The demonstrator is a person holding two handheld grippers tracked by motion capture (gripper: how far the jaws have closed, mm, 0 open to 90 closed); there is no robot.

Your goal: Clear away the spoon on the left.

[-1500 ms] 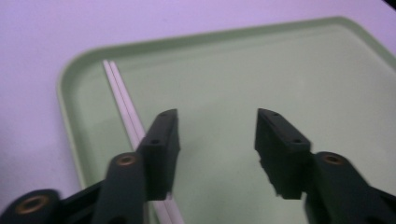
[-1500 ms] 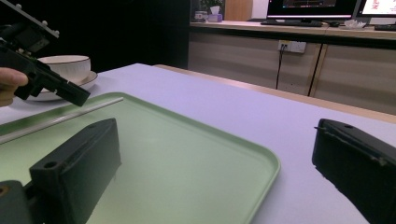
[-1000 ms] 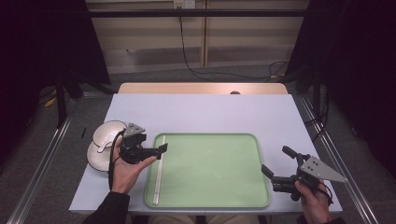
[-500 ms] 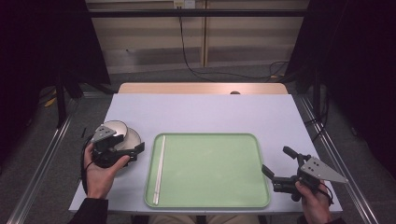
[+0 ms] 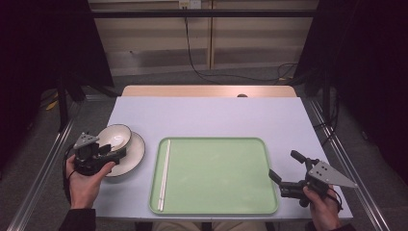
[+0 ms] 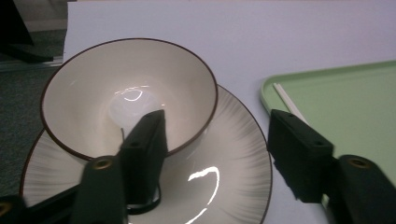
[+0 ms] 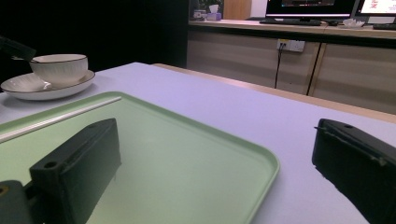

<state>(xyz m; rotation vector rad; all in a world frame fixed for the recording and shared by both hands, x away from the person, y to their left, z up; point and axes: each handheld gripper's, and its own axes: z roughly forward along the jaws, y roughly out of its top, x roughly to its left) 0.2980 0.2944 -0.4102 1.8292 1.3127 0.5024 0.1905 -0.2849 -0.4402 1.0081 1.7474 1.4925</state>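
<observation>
A cream bowl [image 5: 117, 135] with a dark rim stands on a white ribbed plate [image 5: 132, 156] at the table's left. My left gripper [image 5: 113, 150] is open over them. In the left gripper view one jaw hangs over the bowl [image 6: 126, 88] near its front rim, and the other is out past the plate's [image 6: 233, 158] right edge. A pair of white chopsticks [image 5: 164, 174] lies along the left side of the green tray [image 5: 221, 178]. My right gripper [image 5: 285, 166] is open at the tray's right edge, its jaws wide apart over the tray corner [image 7: 210, 158] with nothing between them.
The lilac table [image 5: 207, 118] has free room behind the tray. Its wooden back edge [image 5: 207, 91] borders a floor with cables. Metal rails [image 5: 41, 173] run along both sides of the table.
My left gripper has moved left from the tray's left edge, by the chopsticks, to the bowl and plate. The right gripper has stayed still.
</observation>
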